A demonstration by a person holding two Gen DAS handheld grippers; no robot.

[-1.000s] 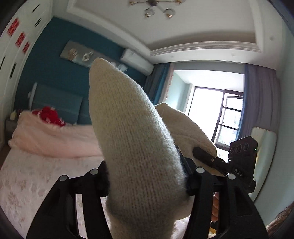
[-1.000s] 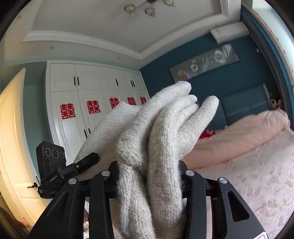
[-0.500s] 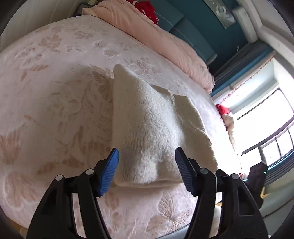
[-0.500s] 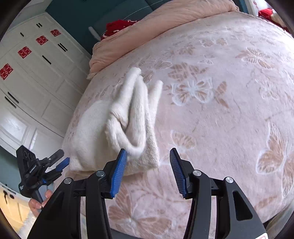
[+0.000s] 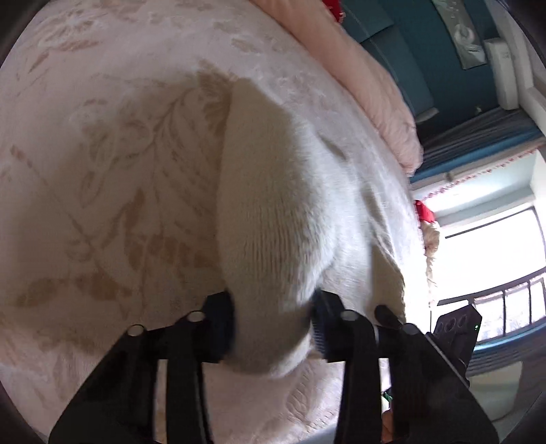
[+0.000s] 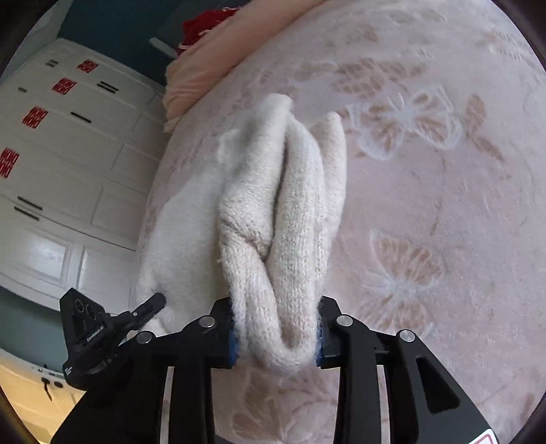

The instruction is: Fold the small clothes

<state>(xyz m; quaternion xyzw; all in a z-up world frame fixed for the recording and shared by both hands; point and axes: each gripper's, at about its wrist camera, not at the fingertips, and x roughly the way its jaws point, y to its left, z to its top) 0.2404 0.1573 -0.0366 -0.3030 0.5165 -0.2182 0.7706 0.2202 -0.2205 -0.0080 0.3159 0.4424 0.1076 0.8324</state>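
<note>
A cream knitted garment (image 5: pixel 273 211) lies folded on the pink floral bedspread (image 5: pixel 102 170). My left gripper (image 5: pixel 273 331) is shut on its near left edge. In the right wrist view the same garment (image 6: pixel 273 222) shows bunched into thick folds, and my right gripper (image 6: pixel 276 338) is shut on its near right end. Each gripper shows in the other's view: the right one at the lower right of the left wrist view (image 5: pixel 457 328), the left one at the lower left of the right wrist view (image 6: pixel 102 334).
A rolled pink duvet (image 5: pixel 368 78) lies along the head of the bed, with a red item (image 6: pixel 204 24) by it. White wardrobe doors (image 6: pixel 68 153) stand on one side and a bright window (image 5: pixel 494 259) on the other.
Half a second ago both grippers were open just short of the garment lying on the bed. Now both have moved in and closed on its near edge. A second ago it was held up high.
</note>
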